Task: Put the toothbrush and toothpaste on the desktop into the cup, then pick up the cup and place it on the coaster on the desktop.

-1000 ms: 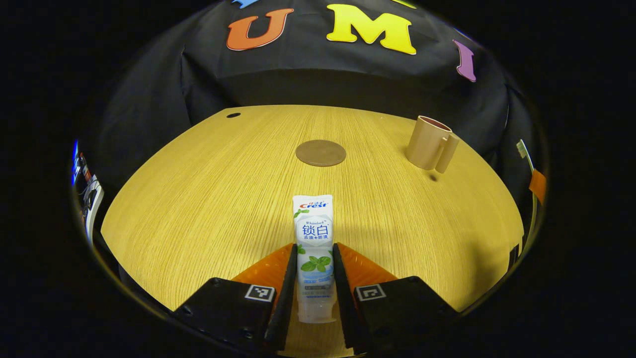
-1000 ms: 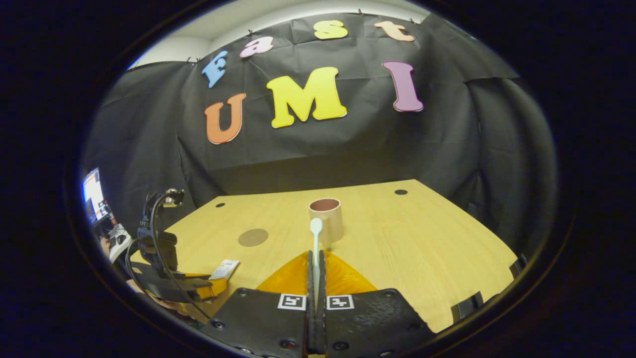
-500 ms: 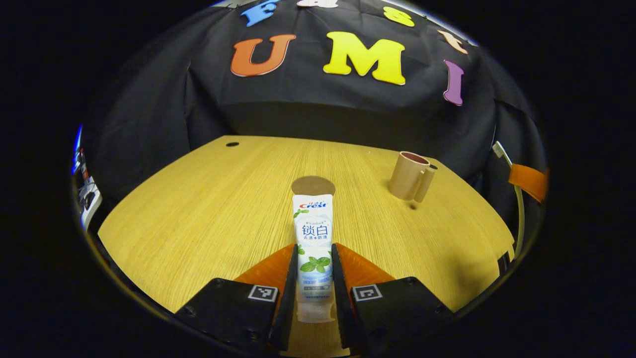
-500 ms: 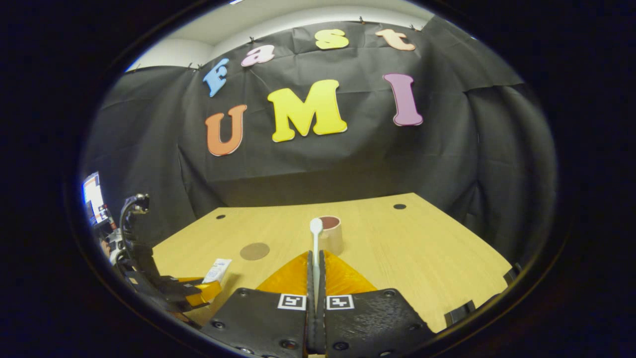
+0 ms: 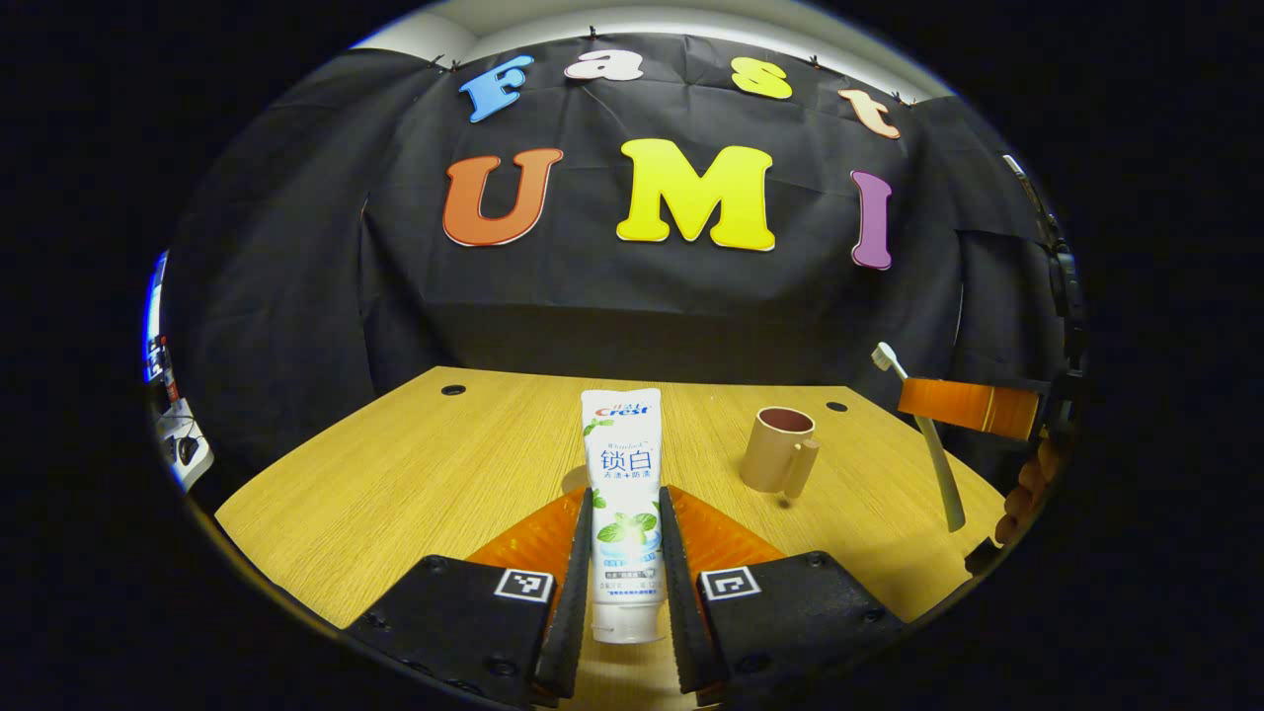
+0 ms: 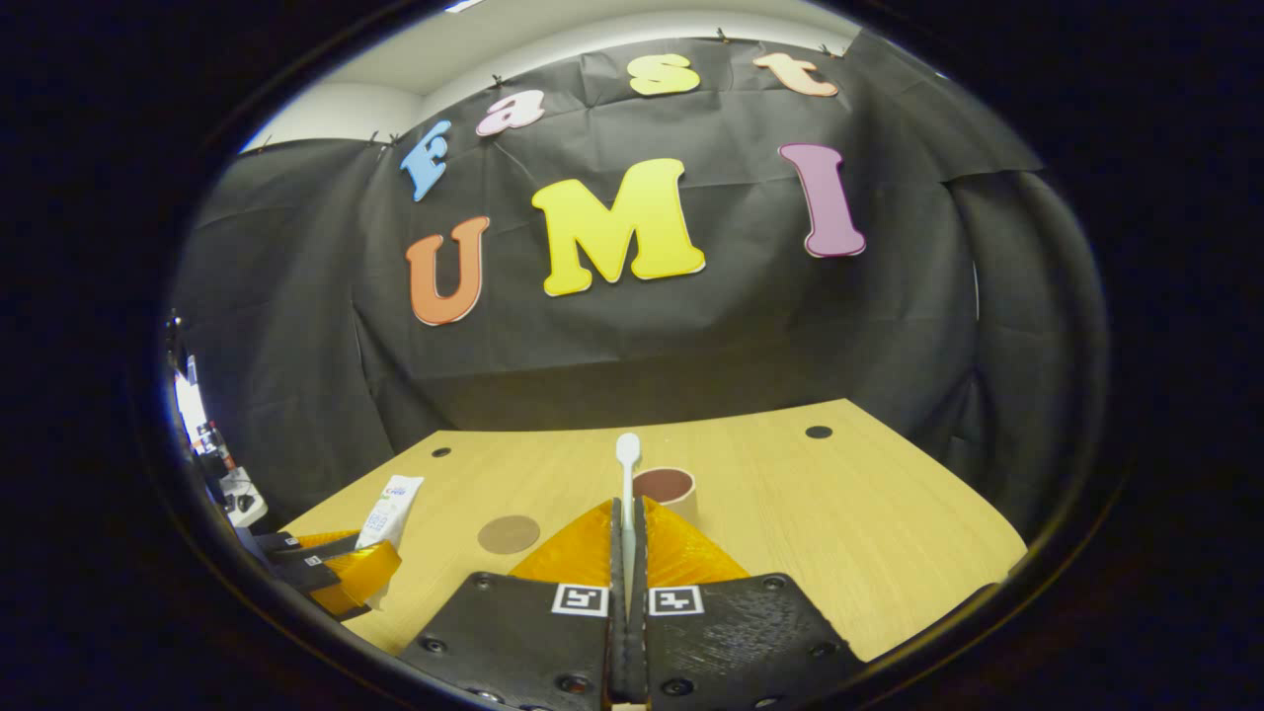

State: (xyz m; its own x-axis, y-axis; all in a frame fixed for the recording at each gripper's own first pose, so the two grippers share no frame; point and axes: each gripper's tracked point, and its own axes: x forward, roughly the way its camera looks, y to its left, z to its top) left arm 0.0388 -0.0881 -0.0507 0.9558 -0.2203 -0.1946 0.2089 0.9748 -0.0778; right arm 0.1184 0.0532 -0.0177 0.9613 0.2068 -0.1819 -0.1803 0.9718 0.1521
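Note:
My left gripper [image 5: 623, 494] is shut on a white toothpaste tube [image 5: 622, 434], held up off the wooden table [image 5: 395, 464] with its crimped end pointing away. The tan cup [image 5: 780, 449] with a handle stands upright to the right. A sliver of the brown coaster [image 5: 571, 481] peeks out behind the tube. My right gripper [image 6: 628, 504] is shut on a white toothbrush [image 6: 628, 464], head forward, above and just short of the cup [image 6: 667, 485]. In the right gripper view the round coaster [image 6: 509, 533] lies left of the cup, and the left gripper [image 6: 341, 573] holds the tube [image 6: 388, 504] farther left.
In the left gripper view the right gripper [image 5: 963, 407] and the hand [image 5: 1027, 489] holding it hang at the far right with the toothbrush [image 5: 928, 434] slanting down. Cable holes [image 5: 453, 389] [image 6: 818, 432] mark the table's far corners. Equipment [image 5: 178, 444] sits off the left edge.
Both grippers have risen and tilted up, so the table sits lower in both views. The toothpaste has been lifted with the left gripper. The toothbrush head has come nearer over the cup.

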